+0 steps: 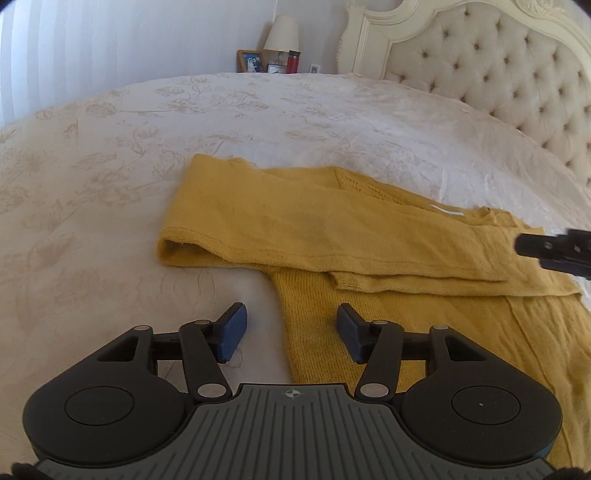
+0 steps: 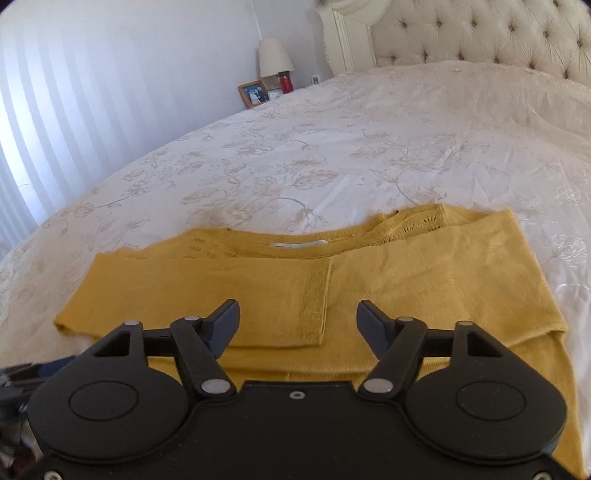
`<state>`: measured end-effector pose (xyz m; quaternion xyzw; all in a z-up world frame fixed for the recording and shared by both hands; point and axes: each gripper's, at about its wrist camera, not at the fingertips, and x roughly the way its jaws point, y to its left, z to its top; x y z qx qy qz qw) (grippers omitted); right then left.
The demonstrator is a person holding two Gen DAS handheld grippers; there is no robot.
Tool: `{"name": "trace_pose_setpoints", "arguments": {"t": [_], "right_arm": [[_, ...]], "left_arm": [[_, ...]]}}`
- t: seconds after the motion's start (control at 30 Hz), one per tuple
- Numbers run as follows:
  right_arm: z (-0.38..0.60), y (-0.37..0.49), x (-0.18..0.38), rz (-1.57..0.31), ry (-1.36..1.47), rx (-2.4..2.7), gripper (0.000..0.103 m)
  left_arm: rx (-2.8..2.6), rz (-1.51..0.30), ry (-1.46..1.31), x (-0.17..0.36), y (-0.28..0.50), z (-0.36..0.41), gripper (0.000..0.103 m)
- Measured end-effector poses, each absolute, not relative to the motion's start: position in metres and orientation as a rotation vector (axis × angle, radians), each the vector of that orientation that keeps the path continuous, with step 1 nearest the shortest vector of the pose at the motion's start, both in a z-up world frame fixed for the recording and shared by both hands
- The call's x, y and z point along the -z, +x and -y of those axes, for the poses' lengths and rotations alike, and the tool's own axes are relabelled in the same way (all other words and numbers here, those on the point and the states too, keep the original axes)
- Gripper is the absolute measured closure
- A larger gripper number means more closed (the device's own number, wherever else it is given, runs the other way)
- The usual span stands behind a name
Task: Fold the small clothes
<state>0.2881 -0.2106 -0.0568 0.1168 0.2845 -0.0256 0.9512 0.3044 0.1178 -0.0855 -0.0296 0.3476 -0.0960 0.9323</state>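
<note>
Sweater on bed, sleeves folded across its chest
Left gripper fingers spread, empty, straddling its side edge; right gripper spread, empty over the sleeves

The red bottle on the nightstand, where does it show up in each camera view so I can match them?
Left wrist view: the red bottle stands top centre, just right of the lamp, beyond the bed's far edge.
Right wrist view: the red bottle sits upper centre, below the lamp's shade.
Shared landmark: the framed photo, left of the bottle in both.
</note>
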Motion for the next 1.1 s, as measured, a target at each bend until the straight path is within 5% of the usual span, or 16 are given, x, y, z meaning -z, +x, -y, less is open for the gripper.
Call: {"name": "trace_pose_setpoints", "arguments": {"t": [0.33, 0.43, 0.47, 0.5, 0.83, 1.1], "right_arm": [[0.216, 0.323, 0.081, -0.659, 0.331, 0.067, 0.039], [0.210, 0.327, 0.080, -0.665, 0.350, 0.029, 0.065], [0.209, 0.328, 0.080, -0.669, 0.367, 0.006, 0.087], [0.210, 0.328, 0.078, -0.671, 0.393, -0.016, 0.089], [0.245, 0.296, -0.017, -0.526, 0.284, 0.046, 0.090], [0.311, 0.301, -0.003, -0.605, 0.223, 0.254, 0.090]], "left_arm": [[0.177, -0.702, -0.099, 0.089, 0.312, -0.121, 0.047], [0.172, -0.699, -0.103, 0.090, 0.313, -0.122, 0.047], [0.172, -0.698, -0.104, 0.090, 0.312, -0.122, 0.047], [0.172, -0.697, -0.102, 0.090, 0.312, -0.122, 0.047], [0.145, -0.680, -0.103, 0.087, 0.317, -0.129, 0.047], [0.134, -0.680, -0.080, 0.088, 0.319, -0.129, 0.047]]}}
